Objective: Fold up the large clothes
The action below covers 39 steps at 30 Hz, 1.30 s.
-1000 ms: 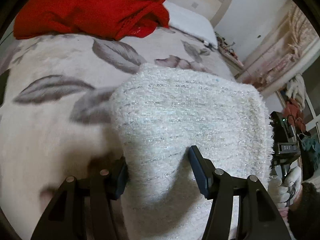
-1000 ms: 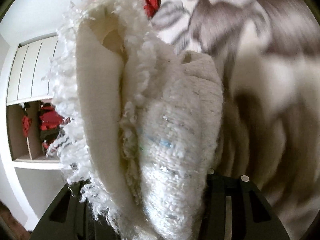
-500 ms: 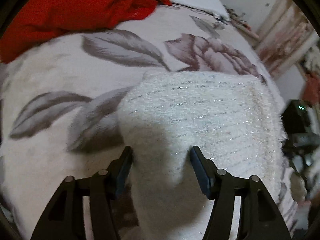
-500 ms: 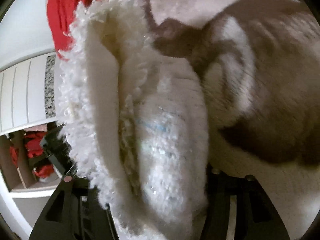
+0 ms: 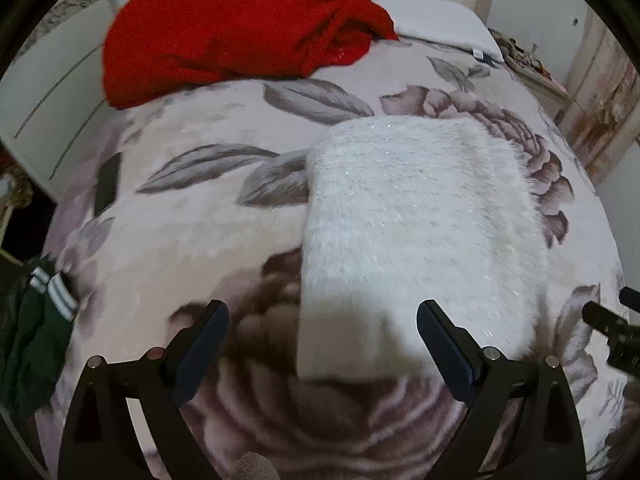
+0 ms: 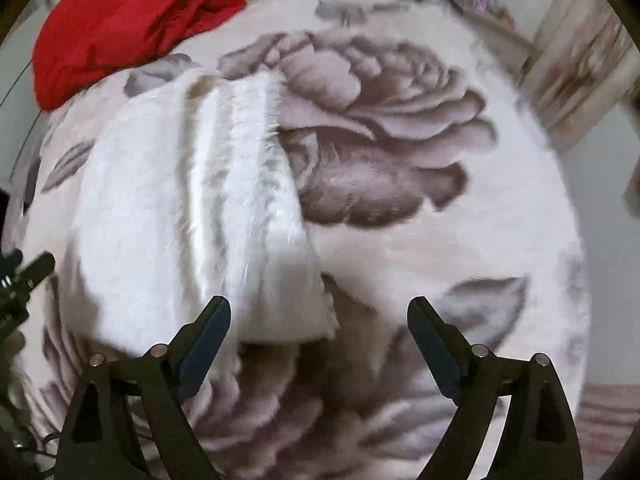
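Note:
A fuzzy white sweater (image 5: 412,232) lies folded into a thick rectangle on the flowered bed cover (image 5: 192,208). It also shows in the right wrist view (image 6: 176,208), with its layered side edge facing me. My left gripper (image 5: 322,340) is open and empty, just short of the sweater's near edge. My right gripper (image 6: 318,334) is open and empty, at the sweater's near right corner. Neither touches the cloth.
A crumpled red garment (image 5: 236,20) lies at the far end of the bed, also in the right wrist view (image 6: 132,12). A dark green garment with white stripes (image 5: 32,340) hangs at the bed's left edge. A white pillow (image 5: 436,16) sits behind the red garment.
Both grippers let go of the white sweater, opened wide and pulled back. The sweater now lies flat on the bed instead of hanging in the jaws.

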Each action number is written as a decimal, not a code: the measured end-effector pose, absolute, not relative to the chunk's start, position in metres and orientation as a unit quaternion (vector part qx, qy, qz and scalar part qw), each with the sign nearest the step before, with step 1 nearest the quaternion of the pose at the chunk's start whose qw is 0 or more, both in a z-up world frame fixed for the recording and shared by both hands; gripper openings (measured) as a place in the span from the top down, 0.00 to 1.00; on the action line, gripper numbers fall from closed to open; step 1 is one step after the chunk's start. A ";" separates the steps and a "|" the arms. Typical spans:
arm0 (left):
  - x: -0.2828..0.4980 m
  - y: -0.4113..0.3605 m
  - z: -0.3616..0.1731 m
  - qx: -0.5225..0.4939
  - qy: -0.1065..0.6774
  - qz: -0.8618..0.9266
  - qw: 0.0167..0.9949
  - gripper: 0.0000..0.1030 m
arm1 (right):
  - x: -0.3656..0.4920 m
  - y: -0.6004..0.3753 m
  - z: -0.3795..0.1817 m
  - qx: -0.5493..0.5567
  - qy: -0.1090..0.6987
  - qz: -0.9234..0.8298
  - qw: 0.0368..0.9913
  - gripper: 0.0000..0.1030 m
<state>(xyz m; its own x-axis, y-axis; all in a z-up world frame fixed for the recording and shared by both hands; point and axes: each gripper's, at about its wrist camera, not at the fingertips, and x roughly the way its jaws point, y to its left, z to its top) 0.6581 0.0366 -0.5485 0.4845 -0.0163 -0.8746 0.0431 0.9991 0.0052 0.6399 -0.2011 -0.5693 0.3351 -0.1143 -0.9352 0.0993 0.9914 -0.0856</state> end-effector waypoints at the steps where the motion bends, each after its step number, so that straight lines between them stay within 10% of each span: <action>1: 0.650 0.034 -0.542 0.008 0.505 -0.017 0.863 0.07 | 0.629 -0.194 -0.562 -0.013 0.566 -0.071 0.821 0.10; 39: 0.279 0.005 -0.170 -0.011 0.346 -0.008 0.938 0.07 | 0.222 -0.207 -0.090 -0.016 0.363 -0.102 0.926 0.10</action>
<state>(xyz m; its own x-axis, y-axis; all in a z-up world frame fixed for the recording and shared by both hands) 0.2786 0.0055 -0.1701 0.7611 -0.0231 -0.6483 0.0074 0.9996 -0.0269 0.2222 -0.2075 -0.0901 0.7156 -0.1995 -0.6694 0.1766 0.9789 -0.1030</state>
